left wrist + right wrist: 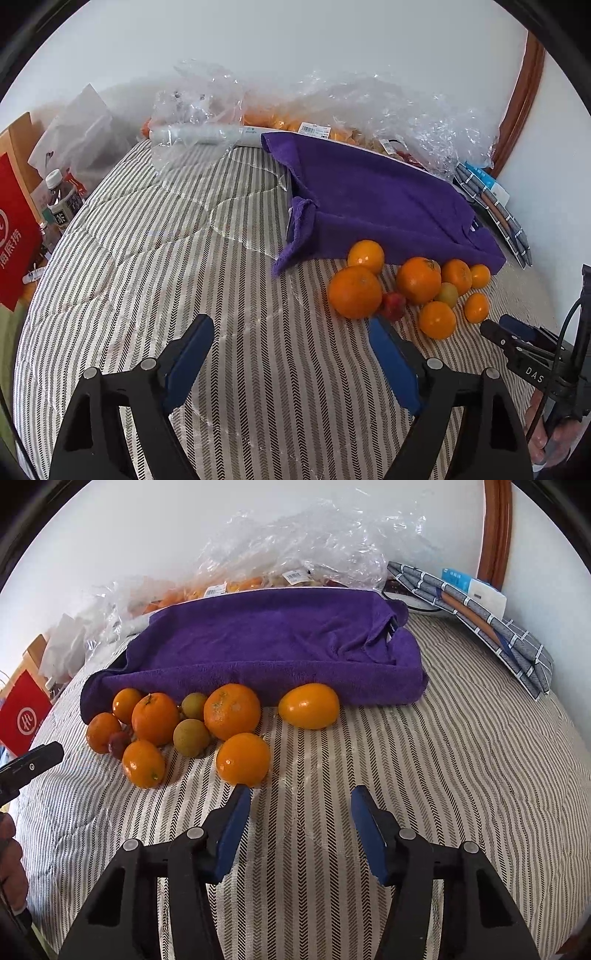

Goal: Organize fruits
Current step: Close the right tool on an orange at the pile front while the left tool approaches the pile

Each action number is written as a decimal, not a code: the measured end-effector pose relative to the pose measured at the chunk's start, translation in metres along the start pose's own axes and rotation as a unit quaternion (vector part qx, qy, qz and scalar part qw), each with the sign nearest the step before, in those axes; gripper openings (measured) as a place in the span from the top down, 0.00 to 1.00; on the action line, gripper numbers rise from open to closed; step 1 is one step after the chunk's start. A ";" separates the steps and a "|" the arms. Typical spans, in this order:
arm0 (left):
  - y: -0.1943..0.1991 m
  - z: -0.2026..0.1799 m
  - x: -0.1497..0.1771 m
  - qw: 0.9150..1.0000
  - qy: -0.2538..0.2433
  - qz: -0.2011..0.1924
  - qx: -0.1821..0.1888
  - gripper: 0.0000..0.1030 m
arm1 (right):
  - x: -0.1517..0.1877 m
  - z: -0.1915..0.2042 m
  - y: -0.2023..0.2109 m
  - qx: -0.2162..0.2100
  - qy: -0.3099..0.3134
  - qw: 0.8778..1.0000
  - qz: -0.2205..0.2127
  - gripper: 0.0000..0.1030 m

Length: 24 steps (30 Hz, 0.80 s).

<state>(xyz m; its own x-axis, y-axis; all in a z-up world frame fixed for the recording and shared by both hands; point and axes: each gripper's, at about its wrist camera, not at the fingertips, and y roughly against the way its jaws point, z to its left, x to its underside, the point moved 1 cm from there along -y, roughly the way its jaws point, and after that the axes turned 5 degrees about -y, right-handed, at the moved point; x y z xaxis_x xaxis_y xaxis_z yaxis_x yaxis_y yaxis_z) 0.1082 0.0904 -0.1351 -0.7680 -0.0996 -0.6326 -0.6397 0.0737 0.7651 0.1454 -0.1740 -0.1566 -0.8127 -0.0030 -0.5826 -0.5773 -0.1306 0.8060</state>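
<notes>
Several oranges lie on a striped cloth in front of a purple towel (373, 199) (273, 642). The largest orange (355, 291) (232, 711) sits among smaller ones, with two greenish fruits (191, 736) and a small red fruit (393, 305) (119, 744). One orange (308, 705) lies apart to the right. My left gripper (291, 328) is open and empty, left of and short of the pile. My right gripper (301, 799) is open and empty, its left finger just before the nearest orange (243, 759). The right gripper also shows in the left wrist view (496, 330).
Clear plastic bags (332, 110) (295, 546) with more fruit lie behind the towel. A roll of plastic bags (199, 134) lies at the back left. A red bag (14, 229) and bottles (61, 199) stand off the left edge. A folded checked cloth (480, 620) lies at the right.
</notes>
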 end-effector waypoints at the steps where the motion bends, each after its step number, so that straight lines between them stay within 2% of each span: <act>1: 0.000 0.000 0.000 1.000 0.000 0.000 -0.001 0.18 | 0.000 0.001 -0.001 0.002 0.003 1.000 0.001 0.47; 7: -0.002 0.008 0.004 1.000 0.004 0.004 -0.008 0.18 | 0.000 0.004 -0.002 0.004 0.012 1.000 0.000 0.64; 11: -0.007 0.013 0.008 1.000 0.013 0.009 -0.007 0.18 | 0.000 0.003 -0.001 0.003 0.012 1.000 -0.002 0.69; 16: -0.010 0.014 0.010 1.000 0.013 0.013 -0.004 0.18 | 0.001 0.003 0.000 -0.005 0.013 1.000 -0.002 0.70; 20: -0.008 0.013 0.009 1.000 0.011 0.008 -0.002 0.18 | -0.001 0.007 0.005 -0.038 0.015 0.999 -0.009 0.70; 24: -0.009 0.009 0.007 1.000 0.006 0.009 0.000 0.18 | -0.004 0.020 0.003 -0.053 0.031 0.998 -0.011 0.68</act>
<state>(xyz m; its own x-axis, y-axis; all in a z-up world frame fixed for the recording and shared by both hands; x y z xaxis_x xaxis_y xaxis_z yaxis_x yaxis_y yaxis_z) 0.1079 0.0983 -0.1472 -0.7787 -0.1100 -0.6177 -0.6262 0.0748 0.7761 0.1452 -0.1548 -0.1495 -0.7917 -0.0608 -0.6079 -0.5805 -0.2353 0.7796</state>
